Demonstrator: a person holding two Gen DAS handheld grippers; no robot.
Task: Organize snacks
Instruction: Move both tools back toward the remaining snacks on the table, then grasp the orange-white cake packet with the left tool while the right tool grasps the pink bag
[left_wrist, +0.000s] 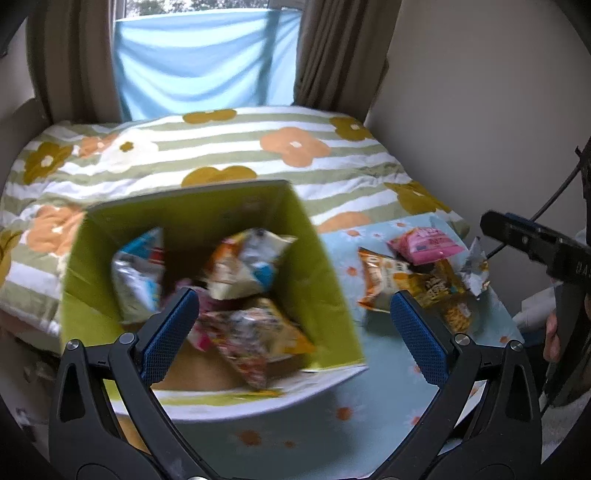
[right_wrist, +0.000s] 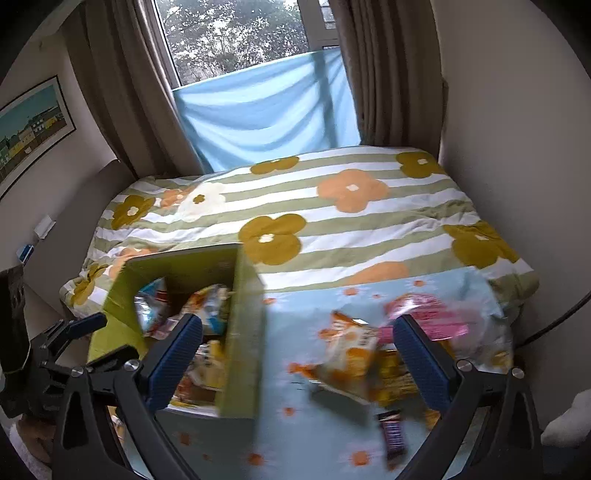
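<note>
A green open box (left_wrist: 317, 280) stands on the bed and holds several snack bags (left_wrist: 251, 266). My left gripper (left_wrist: 291, 310) is open and empty, just above the box's near side. Loose snacks lie to the right of the box on a light blue cloth: a pink pack (left_wrist: 424, 242), an orange bag (left_wrist: 380, 277) and a silver wrapper (left_wrist: 476, 269). In the right wrist view the box (right_wrist: 243, 343) is at left, and the orange bag (right_wrist: 351, 350), the pink pack (right_wrist: 428, 317) and a dark chocolate bar (right_wrist: 391, 432) lie ahead. My right gripper (right_wrist: 297, 339) is open and empty above them.
The bed has a striped flowered duvet (right_wrist: 332, 229) behind the box. A window with brown curtains (right_wrist: 384, 74) and a blue sheet (right_wrist: 266, 110) is at the back. Walls close in on the right. The right gripper's body (left_wrist: 535, 247) shows at the right of the left view.
</note>
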